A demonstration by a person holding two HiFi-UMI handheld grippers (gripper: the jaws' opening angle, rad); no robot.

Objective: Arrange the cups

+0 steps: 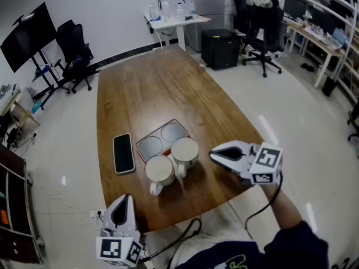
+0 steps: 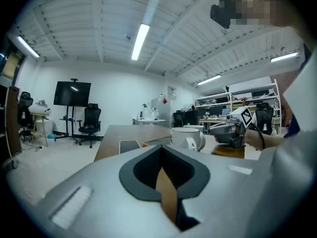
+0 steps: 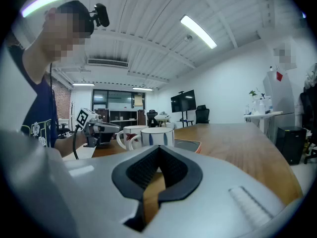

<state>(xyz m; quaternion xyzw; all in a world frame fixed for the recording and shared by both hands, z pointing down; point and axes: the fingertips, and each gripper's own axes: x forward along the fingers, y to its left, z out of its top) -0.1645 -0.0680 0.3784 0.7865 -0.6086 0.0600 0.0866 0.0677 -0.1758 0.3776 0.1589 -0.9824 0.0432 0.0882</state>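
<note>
A cup (image 1: 160, 170) and a second cup (image 1: 184, 151) stand side by side on the table (image 1: 162, 83), just before the tray (image 1: 161, 134), phone (image 1: 123, 153) nearby. Left gripper (image 1: 124, 202) and right gripper (image 1: 215, 156): jaws closed, empty, apart from both.

left cup (image 1: 159, 170) and right cup (image 1: 184, 152), both white mugs, upright, mouths up, side by side and almost touching near the table's (image 1: 151, 88) near edge, handles toward the person, left with red print, right with blue stripes at the grey tray's (image 1: 150, 146) near corner
</note>
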